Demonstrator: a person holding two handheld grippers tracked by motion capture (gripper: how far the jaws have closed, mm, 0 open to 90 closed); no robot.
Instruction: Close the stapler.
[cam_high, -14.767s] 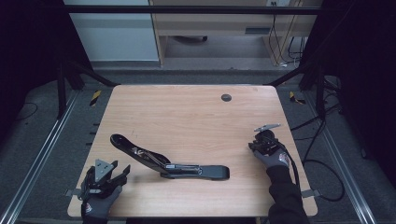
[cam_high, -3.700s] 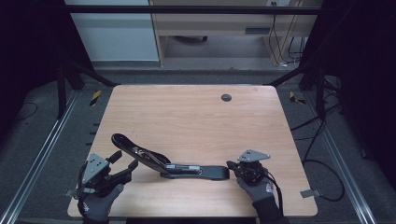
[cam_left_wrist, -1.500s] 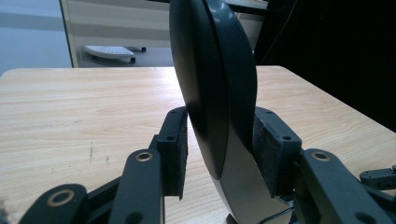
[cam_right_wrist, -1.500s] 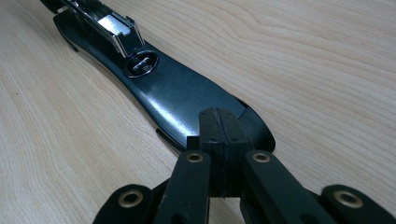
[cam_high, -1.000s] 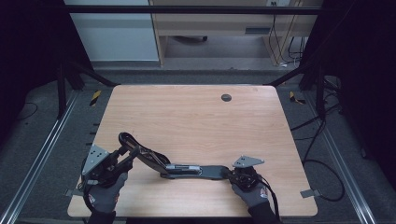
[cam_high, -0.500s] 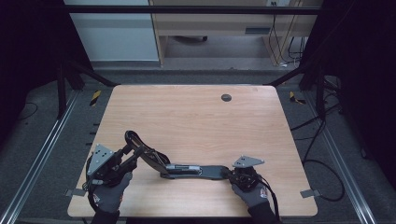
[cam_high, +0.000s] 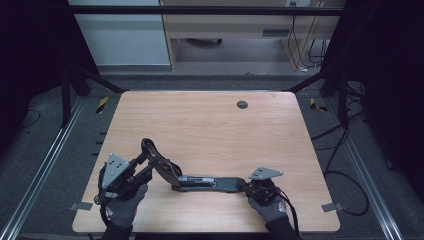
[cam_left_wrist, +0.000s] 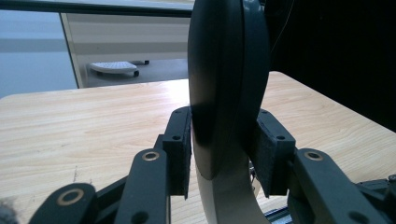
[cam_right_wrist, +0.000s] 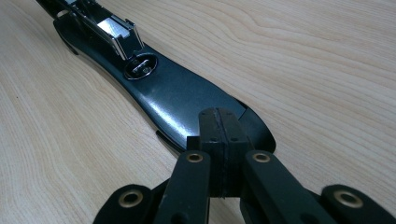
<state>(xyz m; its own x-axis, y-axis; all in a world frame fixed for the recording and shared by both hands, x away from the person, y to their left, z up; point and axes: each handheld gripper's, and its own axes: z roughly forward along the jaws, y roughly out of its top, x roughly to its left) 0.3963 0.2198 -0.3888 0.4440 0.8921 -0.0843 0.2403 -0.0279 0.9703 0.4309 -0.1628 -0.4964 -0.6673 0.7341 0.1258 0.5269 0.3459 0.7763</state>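
Pale wood-grain desk (cam_high: 210, 130), round grommet (cam_high: 242, 104) near far edge; dark carpet, metal rails, cabinet beyond. Black stapler (cam_high: 200, 181) opened out near the near edge, base flat. Left hand-held gripper (cam_left_wrist: 224, 149) just closing, clamped on raised stapler arm (cam_left_wrist: 226, 70). Right hand-held gripper (cam_right_wrist: 218, 144) fully closed, tips resting on base end (cam_right_wrist: 187, 100).

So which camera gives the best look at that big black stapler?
The high view: the whole opened stapler lies across the table. The left gripper view shows its raised arm clamped between pads; the right gripper view shows its flat base.
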